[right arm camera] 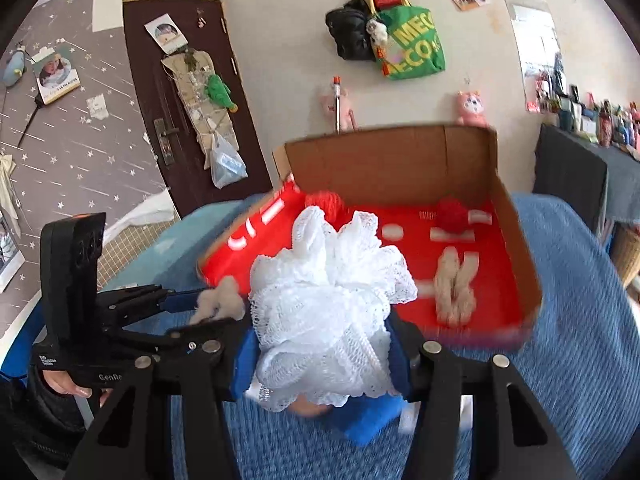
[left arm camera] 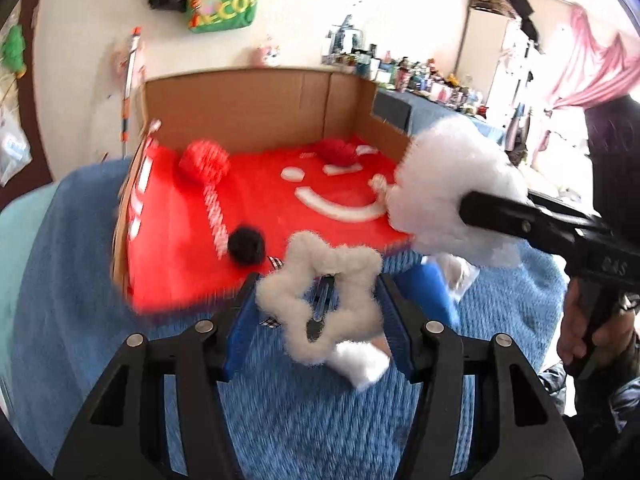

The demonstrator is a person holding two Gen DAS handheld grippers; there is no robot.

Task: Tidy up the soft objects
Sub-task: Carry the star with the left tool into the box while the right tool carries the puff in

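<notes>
Soft objects, two of them in hand: white mesh bath pouf (right arm camera: 324,304) clamped between the pads of the right gripper (right arm camera: 322,364), fluffy white scrunchie ring (left arm camera: 320,300) pinched between the pads of the left gripper (left arm camera: 318,320). Both are held clear of the blue towel (left arm camera: 80,260), just in front of the cardboard box (left arm camera: 248,108).

Progress, judging by layout: partway. Already inside, on the red printed liner (left arm camera: 180,248): two red yarn-like balls (left arm camera: 205,160) at the back, a black pompom (left arm camera: 246,245) near the front edge, a cream fuzzy bundle (right arm camera: 456,284) on the right side. The two held items are not yet in. Left on the towel under the grippers: a blue cloth (left arm camera: 430,296) and something white, too blurred to identify.

Surface: blue textured towel over a table or bed, can't tell which. Room: pale wall with a green tote bag (right arm camera: 412,40) and a black bag hung up, dark brown door (right arm camera: 188,92) on the left, shelf crowded with bottles and figurines on the right, pink curtain (left arm camera: 592,60).
</notes>
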